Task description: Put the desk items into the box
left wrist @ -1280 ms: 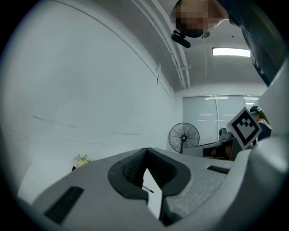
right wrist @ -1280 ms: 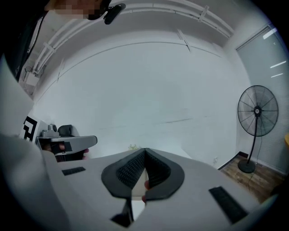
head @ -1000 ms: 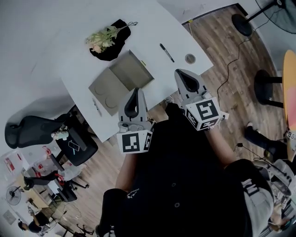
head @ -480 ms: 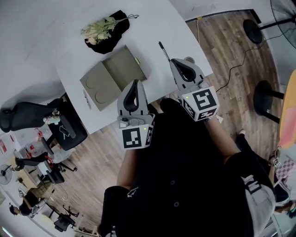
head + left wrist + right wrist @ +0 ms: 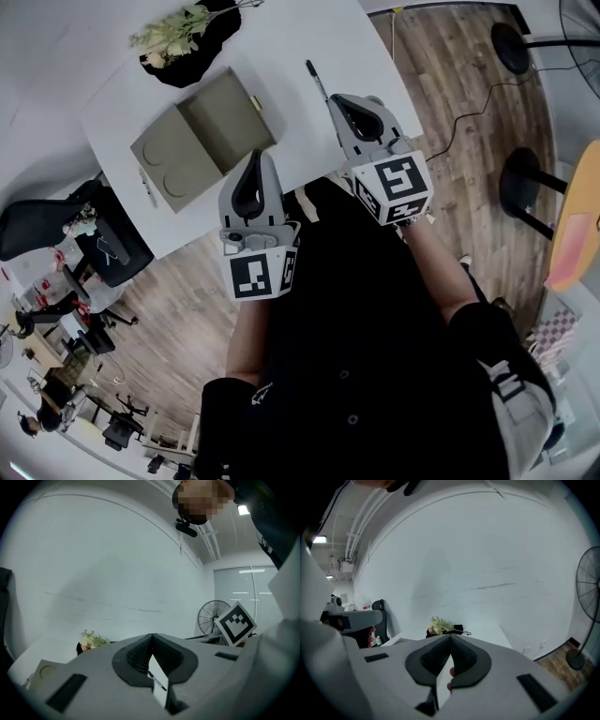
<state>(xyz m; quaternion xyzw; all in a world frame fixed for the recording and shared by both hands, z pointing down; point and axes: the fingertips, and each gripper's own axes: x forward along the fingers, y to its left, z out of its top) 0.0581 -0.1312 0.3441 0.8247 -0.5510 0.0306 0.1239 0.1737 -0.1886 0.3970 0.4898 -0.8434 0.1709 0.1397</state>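
**Reach toward the table: both tools closed and empty**

The pen (image 5: 315, 81) lies flat on the white table (image 5: 300, 37) near its right-hand edge; the open box (image 5: 225, 120) sits well to the pen's left, flaps spread, and nothing can be made out inside it. The step in hand is judged to be the first reach, most likely for the pen. To do it well, the jaws should be parted before the descent and turned to straddle the barrel across its length. The pads should then come right down to the table surface, since the pen is thin and lies flat; a grip at mid-barrel should keep it from swinging on the way to the box.

In the head view the right tool (image 5: 339, 101) has its tip just beside the pen's near end; contact cannot be told. Its jaws are together with nothing clamped. The left tool (image 5: 254, 157) is over the table's near edge, close to the box's near corner and well apart from the pen; its jaws likewise meet at the tip on nothing.

Beyond the box, a flower sprig (image 5: 173, 28) rests on a dark pad (image 5: 202, 52); a slim item (image 5: 145, 186) lies beside the box's left flap, too small to name.
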